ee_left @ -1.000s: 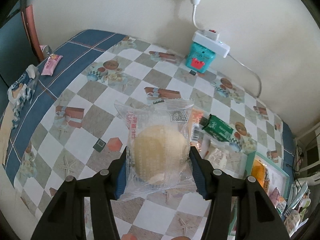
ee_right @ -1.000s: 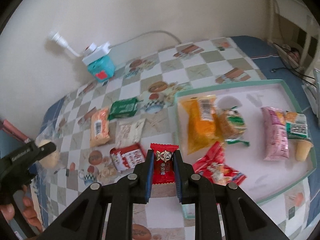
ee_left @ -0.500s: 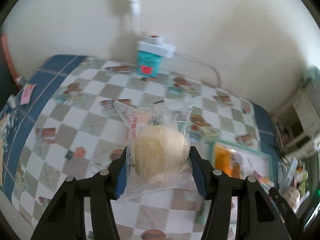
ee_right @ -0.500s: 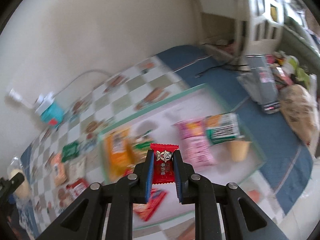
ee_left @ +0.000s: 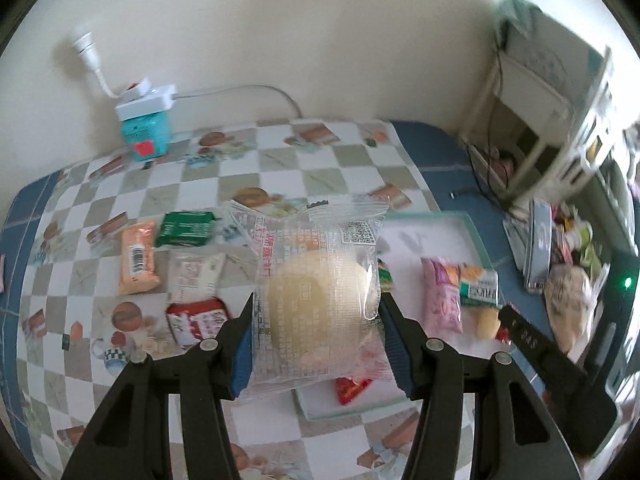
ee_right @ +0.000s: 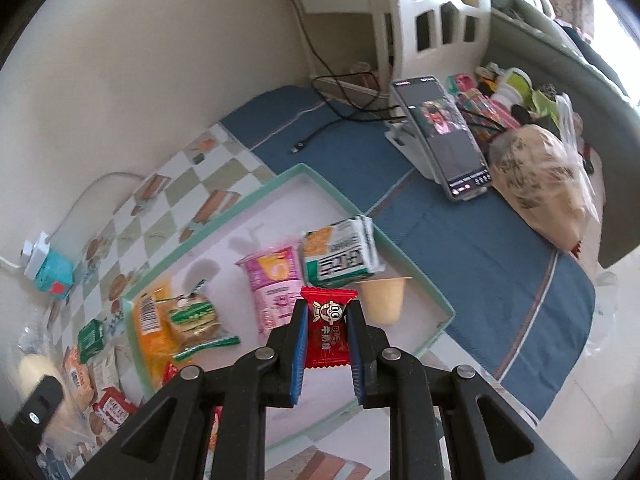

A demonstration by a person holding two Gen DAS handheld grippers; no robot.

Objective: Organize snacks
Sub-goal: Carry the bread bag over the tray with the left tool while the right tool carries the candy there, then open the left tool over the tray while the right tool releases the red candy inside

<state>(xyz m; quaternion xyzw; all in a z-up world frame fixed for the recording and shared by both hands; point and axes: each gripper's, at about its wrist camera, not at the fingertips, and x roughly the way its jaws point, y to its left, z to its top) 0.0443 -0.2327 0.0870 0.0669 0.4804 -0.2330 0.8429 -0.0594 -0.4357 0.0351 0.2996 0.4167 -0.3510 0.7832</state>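
Note:
My left gripper [ee_left: 316, 320] is shut on a clear-wrapped round cake [ee_left: 320, 304] and holds it above the table, near the left edge of the green-rimmed tray [ee_left: 472, 232]. My right gripper [ee_right: 328, 328] is shut on a small red candy packet [ee_right: 328, 332] and holds it above the tray [ee_right: 420, 276]. In the tray lie a pink packet [ee_right: 274, 284], a green-white packet [ee_right: 340, 256], a jelly cup [ee_right: 382, 298], an orange packet [ee_right: 150, 332] and a green-wrapped cake [ee_right: 196, 318]. The right gripper's finger [ee_left: 532, 344] shows in the left wrist view.
Loose snacks lie on the checked cloth left of the tray: an orange packet [ee_left: 138, 256], a green packet [ee_left: 184, 230], a white packet [ee_left: 194, 274], a red packet [ee_left: 198, 320]. A teal box with power strip [ee_left: 144, 124] stands by the wall. A phone on a stand [ee_right: 444, 136] and a bag [ee_right: 540, 184] lie right.
Both grippers have swung to the right with their snacks. The left now sits by the tray's left edge; the right has moved over the tray's near side.

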